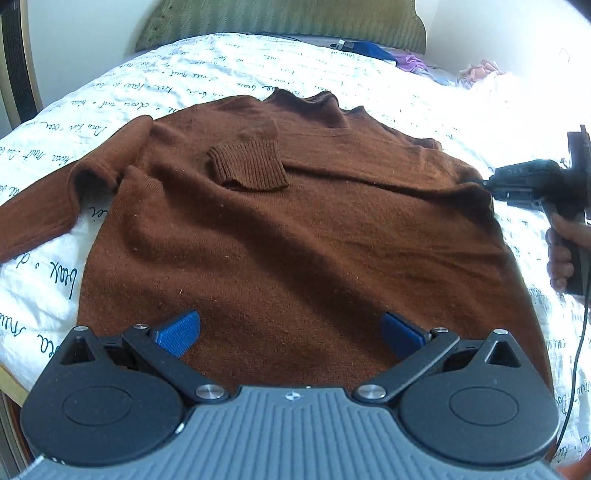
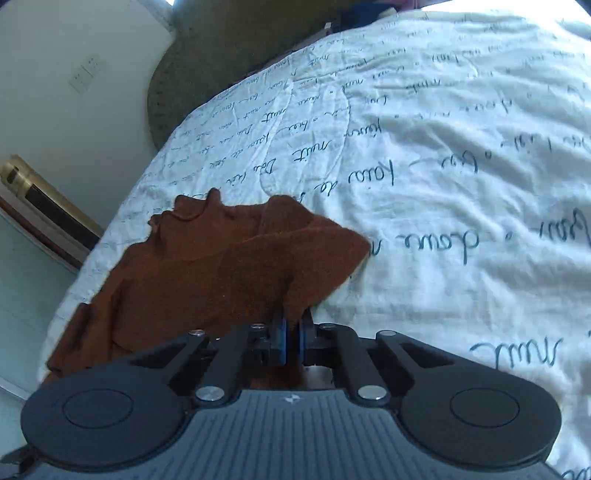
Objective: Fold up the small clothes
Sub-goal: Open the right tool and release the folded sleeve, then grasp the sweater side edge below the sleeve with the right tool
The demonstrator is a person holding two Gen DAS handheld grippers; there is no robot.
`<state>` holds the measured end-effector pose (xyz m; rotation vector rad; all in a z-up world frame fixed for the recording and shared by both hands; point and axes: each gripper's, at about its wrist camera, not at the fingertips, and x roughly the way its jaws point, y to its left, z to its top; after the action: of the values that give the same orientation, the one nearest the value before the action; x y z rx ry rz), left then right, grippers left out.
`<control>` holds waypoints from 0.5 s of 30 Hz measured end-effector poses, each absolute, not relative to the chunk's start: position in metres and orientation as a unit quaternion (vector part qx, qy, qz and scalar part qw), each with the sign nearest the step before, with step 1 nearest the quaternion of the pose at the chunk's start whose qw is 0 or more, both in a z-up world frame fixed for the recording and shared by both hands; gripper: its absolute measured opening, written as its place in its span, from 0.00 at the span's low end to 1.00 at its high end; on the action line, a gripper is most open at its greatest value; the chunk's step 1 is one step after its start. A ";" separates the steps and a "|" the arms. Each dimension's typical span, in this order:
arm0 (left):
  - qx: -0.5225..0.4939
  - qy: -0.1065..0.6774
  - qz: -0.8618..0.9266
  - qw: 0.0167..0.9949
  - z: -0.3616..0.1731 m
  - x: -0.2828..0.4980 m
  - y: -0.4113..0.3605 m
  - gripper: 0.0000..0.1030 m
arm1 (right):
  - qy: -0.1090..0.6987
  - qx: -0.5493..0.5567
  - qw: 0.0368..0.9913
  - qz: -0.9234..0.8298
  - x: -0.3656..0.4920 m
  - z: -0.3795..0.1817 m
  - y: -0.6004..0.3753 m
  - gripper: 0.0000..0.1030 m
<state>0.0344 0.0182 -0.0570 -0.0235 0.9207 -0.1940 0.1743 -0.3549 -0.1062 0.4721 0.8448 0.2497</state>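
Observation:
A small brown knit sweater (image 1: pixel 295 229) lies flat on the bed, neck toward the far side. One sleeve is folded across the chest, and its ribbed cuff (image 1: pixel 251 166) rests near the middle. The other sleeve (image 1: pixel 40 218) stretches out to the left. My left gripper (image 1: pixel 290 330) hangs open over the hem, nothing between its blue pads (image 1: pixel 177 332). My right gripper (image 1: pixel 487 184) (image 2: pixel 291 332) is at the sweater's right edge by the folded shoulder. It is shut on a fold of the brown sweater (image 2: pixel 229 266), which rises from between its pads.
The bed wears a white cover (image 2: pixel 443 166) printed with dark script. A green headboard (image 1: pixel 280 22) stands at the far end, with blue and purple items (image 1: pixel 380 51) beside it. A hand (image 1: pixel 559 254) grips the right tool's handle, and a black cable (image 1: pixel 580 350) hangs below it.

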 end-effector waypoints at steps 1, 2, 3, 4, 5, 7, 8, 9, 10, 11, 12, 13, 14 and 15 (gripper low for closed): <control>-0.010 0.442 -0.093 0.892 -0.056 0.034 0.019 1.00 | 0.400 0.198 0.888 0.113 0.174 -0.100 -0.350 0.05; -0.010 0.440 -0.092 0.893 -0.055 0.034 0.019 1.00 | 0.394 0.183 0.894 0.107 0.173 -0.093 -0.350 0.05; -0.012 0.439 -0.090 0.894 -0.055 0.034 0.020 1.00 | 0.386 0.163 0.902 0.102 0.172 -0.084 -0.349 0.05; -0.014 0.439 -0.090 0.894 -0.055 0.035 0.021 1.00 | 0.379 0.149 0.908 0.100 0.171 -0.077 -0.350 0.05; -0.017 0.441 -0.091 0.893 -0.055 0.034 0.022 1.00 | 0.369 0.134 0.915 0.095 0.170 -0.067 -0.354 0.05; -0.019 0.446 -0.089 0.891 -0.059 0.035 0.023 1.00 | 0.372 0.116 0.918 0.072 0.178 -0.063 -0.363 0.05; -0.017 0.449 -0.089 0.889 -0.060 0.036 0.023 1.00 | 0.390 0.085 0.916 0.049 0.184 -0.070 -0.363 0.05; -0.016 0.451 -0.092 0.888 -0.061 0.036 0.023 1.00 | 0.421 0.051 0.905 0.033 0.195 -0.084 -0.362 0.06; -0.013 0.452 -0.094 0.887 -0.061 0.036 0.024 1.00 | 0.444 0.037 0.895 0.034 0.203 -0.095 -0.362 0.12; -0.009 0.450 -0.094 0.888 -0.059 0.036 0.025 1.00 | 0.439 0.031 0.897 0.029 0.202 -0.094 -0.362 0.19; -0.006 0.445 -0.091 0.891 -0.057 0.036 0.027 1.00 | 0.428 0.020 0.904 0.007 0.198 -0.087 -0.360 0.48; -0.005 0.442 -0.086 0.893 -0.055 0.037 0.031 1.00 | 0.402 0.000 0.915 -0.022 0.190 -0.074 -0.354 0.79; -0.008 0.439 -0.080 0.895 -0.053 0.038 0.035 1.00 | 0.364 -0.013 0.931 -0.035 0.177 -0.058 -0.345 0.84; -0.015 0.437 -0.073 0.896 -0.051 0.039 0.041 1.00 | 0.334 -0.013 0.942 -0.025 0.165 -0.044 -0.334 0.84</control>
<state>0.0393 0.0412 -0.0514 -0.0302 0.9057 -0.1521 0.1645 -0.3338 -0.0437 -0.0272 0.6809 -0.0503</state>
